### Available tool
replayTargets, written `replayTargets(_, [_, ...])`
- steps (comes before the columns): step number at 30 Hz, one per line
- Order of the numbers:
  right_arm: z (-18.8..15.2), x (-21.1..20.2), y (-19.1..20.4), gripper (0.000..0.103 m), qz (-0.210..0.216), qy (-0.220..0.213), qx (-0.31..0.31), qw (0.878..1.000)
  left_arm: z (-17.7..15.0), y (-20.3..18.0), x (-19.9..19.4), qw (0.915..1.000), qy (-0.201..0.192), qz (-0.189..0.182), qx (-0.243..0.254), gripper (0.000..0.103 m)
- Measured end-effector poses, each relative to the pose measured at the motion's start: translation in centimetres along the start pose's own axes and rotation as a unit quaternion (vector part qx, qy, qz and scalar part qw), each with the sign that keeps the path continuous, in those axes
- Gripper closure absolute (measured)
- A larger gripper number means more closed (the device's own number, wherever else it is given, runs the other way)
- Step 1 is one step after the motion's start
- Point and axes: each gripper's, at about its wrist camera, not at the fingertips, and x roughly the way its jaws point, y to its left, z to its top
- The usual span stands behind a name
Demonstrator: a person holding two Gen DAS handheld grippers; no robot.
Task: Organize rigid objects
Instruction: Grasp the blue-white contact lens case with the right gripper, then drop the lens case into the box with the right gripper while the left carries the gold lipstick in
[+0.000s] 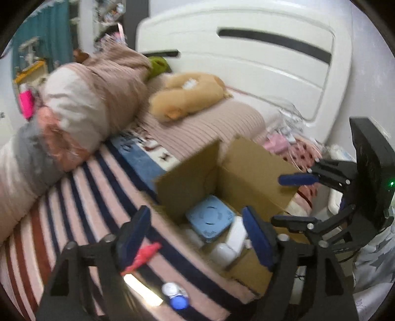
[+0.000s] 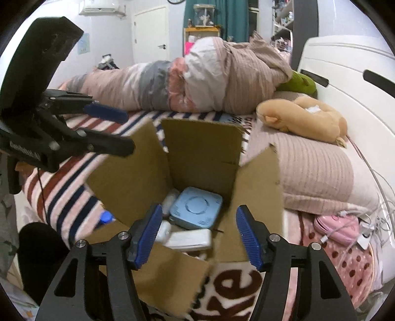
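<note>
Striped blanket (image 1: 81,197) covers the bed, running from 6 to 9 o'clock in the left wrist view. Rolled quilt (image 2: 197,76) lies across the bed at 12 o'clock in the right wrist view. Tan plush toy (image 2: 306,118) at 2 o'clock, resting on a ribbed pillow (image 2: 313,170). Green plush (image 2: 301,84) wedged between quilt and white headboard (image 2: 345,74). Pink case (image 2: 338,227) with white cables at 4 o'clock. White door (image 2: 150,34) and teal curtain (image 2: 234,17) in background.
</note>
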Motion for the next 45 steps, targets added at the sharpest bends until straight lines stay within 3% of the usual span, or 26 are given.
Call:
replayTargets(4, [1.4,-1.0,2.3,0.044,0.024,-0.035,-0.018,0.999,-1.8,3.4,-3.3,0.9977,-0.026,0.059,-0.022,0.022])
replayTargets(9, [3.6,-2.6,7.9,0.044,0.099,-0.083,-0.058,0.99,-6.3,8.9,-5.5,0.9907,-0.027,0.116,-0.066,0.022])
replayTargets(11, [4.2,-2.6,10.7,0.044,0.133,-0.085,-0.084,0.984,-8.5,10.8,-5.5,0.9882,-0.021,0.127,-0.084,0.022])
replayTargets(14, [4.4,-0.8,14.9,0.044,0.18,-0.052,-0.108,0.976,-12.2,13.3,-4.5,0.9863,-0.008,0.119,-0.114,0.022])
replayTargets(21, [1.6,7.7,20.2,0.044,0.14,0.09,-0.135,0.977,-18.3,15.7,-1.3,0.9836,0.006,0.092,-0.155,0.022])
replayTargets(28, [-0.7,15.8,18.1,0.046,0.04,0.181,-0.117,0.976,-20.9,15.6,0.3,0.9814,0.003,0.072,-0.178,0.022])
replayTargets(36, [-1.8,18.2,17.4,0.069,-0.014,0.196,-0.138,0.971,-21.1,14.7,1.5,0.9836,0.007,0.054,-0.172,0.022])
replayTargets(41, [-1.7,19.1,17.3,0.069,-0.011,0.193,-0.13,0.972,-20.4,14.2,2.1,0.9843,0.015,0.054,-0.167,0.022])
replayTargets(45, [-1.8,18.9,17.8,0.075,-0.022,0.172,-0.142,0.974,-20.2,14.0,2.5,0.9845,0.02,0.05,-0.167,0.022])
